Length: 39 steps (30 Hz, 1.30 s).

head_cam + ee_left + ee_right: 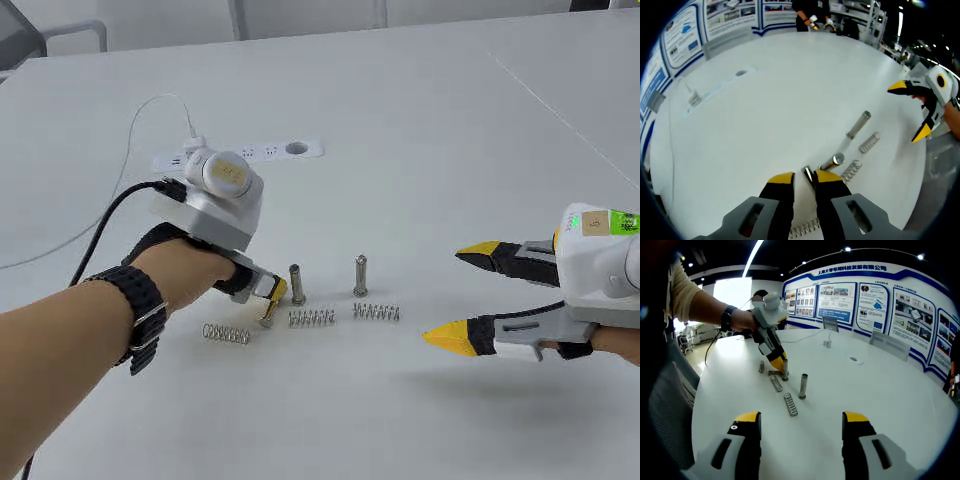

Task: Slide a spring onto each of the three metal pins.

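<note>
Though my left claw (272, 297) clamps one pin (266, 319) just left of the middle pin (296, 283), my right claw (442, 296) gapes well right of it, three springs (311, 318) (none threaded) lying beside it.

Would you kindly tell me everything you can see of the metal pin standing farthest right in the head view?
The pin is a short, silvery metal cylinder with a slightly wider cap on top. It stands upright on the white table, bare, with no spring on it yet. A coil spring lies flat just in front of its base, seemingly not touching it. Nothing grips the pin.
</note>
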Tool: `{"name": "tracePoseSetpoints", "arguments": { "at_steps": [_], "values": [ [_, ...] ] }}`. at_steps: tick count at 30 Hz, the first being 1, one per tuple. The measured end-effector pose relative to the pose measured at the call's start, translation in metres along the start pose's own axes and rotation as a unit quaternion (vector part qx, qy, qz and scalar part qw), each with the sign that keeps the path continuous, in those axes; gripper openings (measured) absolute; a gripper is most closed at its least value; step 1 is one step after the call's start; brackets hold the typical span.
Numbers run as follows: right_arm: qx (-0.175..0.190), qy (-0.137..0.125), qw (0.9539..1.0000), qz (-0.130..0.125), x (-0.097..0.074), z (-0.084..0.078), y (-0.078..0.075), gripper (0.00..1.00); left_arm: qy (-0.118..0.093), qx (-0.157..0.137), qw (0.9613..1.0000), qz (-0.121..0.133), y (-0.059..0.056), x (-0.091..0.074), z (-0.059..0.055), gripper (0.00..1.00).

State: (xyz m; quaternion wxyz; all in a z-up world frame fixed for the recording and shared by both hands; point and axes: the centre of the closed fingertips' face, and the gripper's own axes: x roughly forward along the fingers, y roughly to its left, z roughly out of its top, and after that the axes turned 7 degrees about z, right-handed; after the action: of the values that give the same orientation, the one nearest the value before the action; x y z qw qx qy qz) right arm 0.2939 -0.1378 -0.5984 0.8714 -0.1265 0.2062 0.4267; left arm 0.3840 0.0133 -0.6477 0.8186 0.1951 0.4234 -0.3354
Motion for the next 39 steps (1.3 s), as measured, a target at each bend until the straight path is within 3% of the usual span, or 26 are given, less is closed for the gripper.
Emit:
{"name": "tracePoseSetpoints", "arguments": {
  "at_steps": [13, 27, 39],
  "values": [
    [0.002, 0.0, 1.0, -0.001, -0.001, 0.0, -0.001, 0.67, 0.009, 0.012, 0.9999, 0.007, 0.002, 0.002, -0.005, 0.15],
    [0.003, 0.001, 1.0, -0.001, -0.001, -0.001, -0.001, 0.67, 0.017, -0.002, 0.9994, 0.031, 0.031, 0.003, -0.008, 0.14],
    [0.005, 0.001, 1.0, -0.003, -0.002, -0.002, -0.002, 0.67, 0.027, 0.003, 0.9988, 0.042, 0.044, 0.007, -0.009, 0.12]
  ]
}}
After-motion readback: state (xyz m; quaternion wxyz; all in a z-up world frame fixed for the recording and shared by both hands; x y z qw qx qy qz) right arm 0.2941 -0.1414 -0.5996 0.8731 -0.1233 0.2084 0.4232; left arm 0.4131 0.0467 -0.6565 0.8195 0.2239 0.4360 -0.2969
